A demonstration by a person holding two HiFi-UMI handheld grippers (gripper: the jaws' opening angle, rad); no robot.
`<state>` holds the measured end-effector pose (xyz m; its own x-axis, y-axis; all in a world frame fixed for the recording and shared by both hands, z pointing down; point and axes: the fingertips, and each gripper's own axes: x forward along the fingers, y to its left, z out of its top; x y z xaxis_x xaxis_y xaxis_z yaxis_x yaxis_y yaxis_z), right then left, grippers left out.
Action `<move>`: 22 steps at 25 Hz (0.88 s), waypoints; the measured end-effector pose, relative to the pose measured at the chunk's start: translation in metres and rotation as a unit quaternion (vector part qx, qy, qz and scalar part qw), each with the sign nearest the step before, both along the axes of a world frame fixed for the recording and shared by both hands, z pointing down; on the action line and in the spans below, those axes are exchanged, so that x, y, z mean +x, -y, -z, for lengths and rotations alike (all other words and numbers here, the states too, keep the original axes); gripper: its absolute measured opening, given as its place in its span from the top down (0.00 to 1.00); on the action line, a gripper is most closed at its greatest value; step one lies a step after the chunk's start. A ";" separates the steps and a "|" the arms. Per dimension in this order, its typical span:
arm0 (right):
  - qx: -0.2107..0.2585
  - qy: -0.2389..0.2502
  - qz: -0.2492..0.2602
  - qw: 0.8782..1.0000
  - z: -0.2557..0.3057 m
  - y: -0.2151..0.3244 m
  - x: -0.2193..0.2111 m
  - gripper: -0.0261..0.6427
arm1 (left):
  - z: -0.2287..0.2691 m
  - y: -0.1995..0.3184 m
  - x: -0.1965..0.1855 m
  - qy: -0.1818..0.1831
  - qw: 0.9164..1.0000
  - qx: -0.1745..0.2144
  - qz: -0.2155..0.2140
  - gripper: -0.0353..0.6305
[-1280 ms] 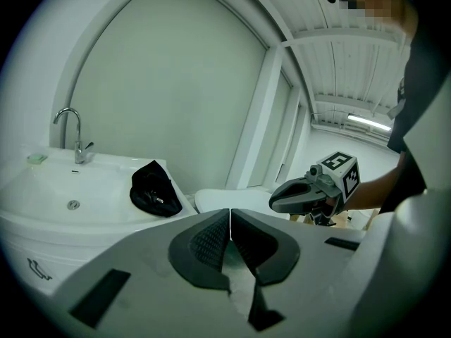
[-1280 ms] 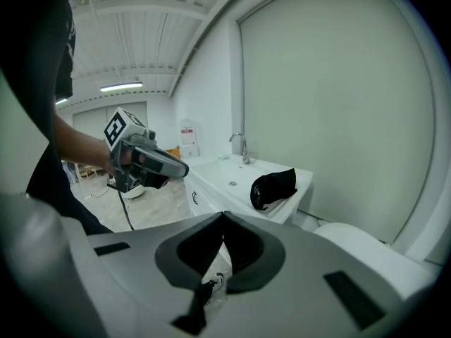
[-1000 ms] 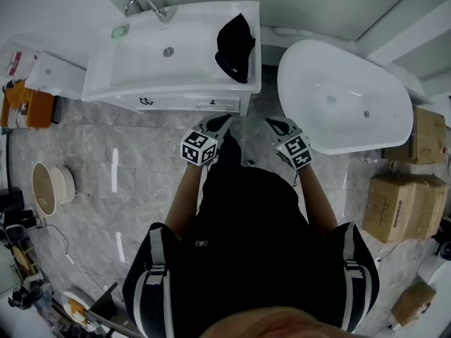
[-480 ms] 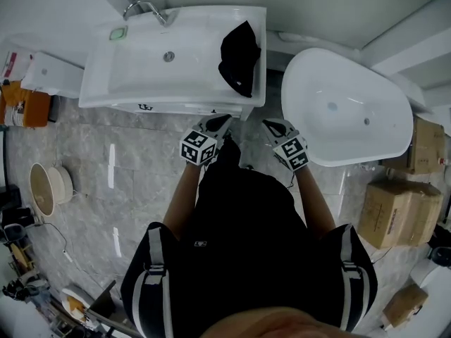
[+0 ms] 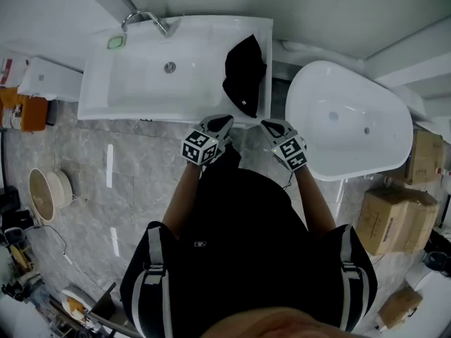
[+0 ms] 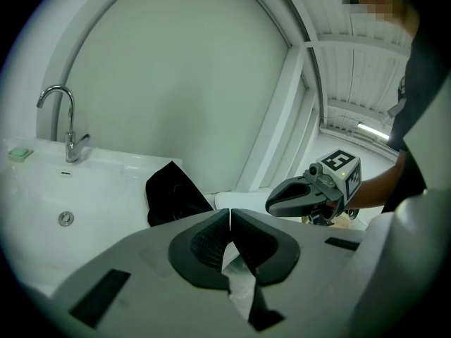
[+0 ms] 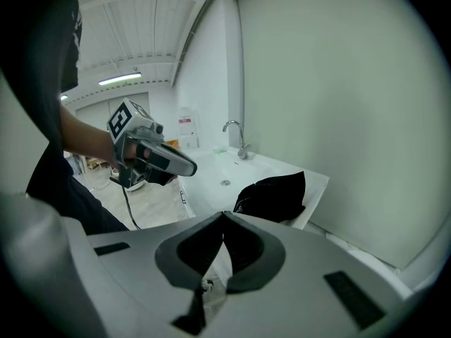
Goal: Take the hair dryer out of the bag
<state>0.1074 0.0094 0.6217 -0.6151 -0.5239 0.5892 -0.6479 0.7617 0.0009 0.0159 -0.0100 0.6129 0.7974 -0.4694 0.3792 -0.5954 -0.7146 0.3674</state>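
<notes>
A black bag (image 5: pixel 244 74) lies on the right end of the white washbasin counter (image 5: pixel 141 97); it also shows as the black bag (image 6: pixel 175 192) and the black bag (image 7: pixel 275 194) in the gripper views. No hair dryer is visible. My left gripper (image 5: pixel 223 122) is shut and empty, just short of the counter's front edge, below the bag. My right gripper (image 5: pixel 269 124) is shut and empty too, beside it to the right. Each gripper sees the other: the right gripper (image 6: pixel 271 204) in the left gripper view, the left gripper (image 7: pixel 190 167) in the right gripper view.
A tap (image 5: pixel 144 17) stands at the basin's back, with a green soap (image 5: pixel 115 42) beside it. A white bathtub (image 5: pixel 349 122) stands right of the counter. Cardboard boxes (image 5: pixel 391 217) sit at the far right, a round stool (image 5: pixel 46 192) at the left.
Both grippers have moved forward toward the counter, side by side; the basin and bag now sit closer to them. Both jaws stayed shut.
</notes>
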 end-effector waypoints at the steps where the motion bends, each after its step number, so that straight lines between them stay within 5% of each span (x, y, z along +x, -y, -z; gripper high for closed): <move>1: 0.000 -0.004 0.003 1.000 -0.002 0.007 -0.002 0.87 | -0.001 0.006 -0.002 0.000 1.000 -0.002 0.000 0.92; 13: -0.024 -0.032 0.025 0.999 -0.026 0.072 -0.034 0.87 | -0.020 0.066 -0.021 0.006 0.999 -0.028 -0.015 0.92; 16: -0.046 -0.031 0.039 0.998 -0.038 0.084 -0.046 0.76 | -0.026 0.078 -0.022 0.008 0.999 -0.032 -0.029 0.92; 22: -0.039 -0.109 0.042 0.992 -0.070 0.110 -0.055 0.76 | -0.041 0.091 -0.025 0.018 0.997 -0.040 -0.059 0.92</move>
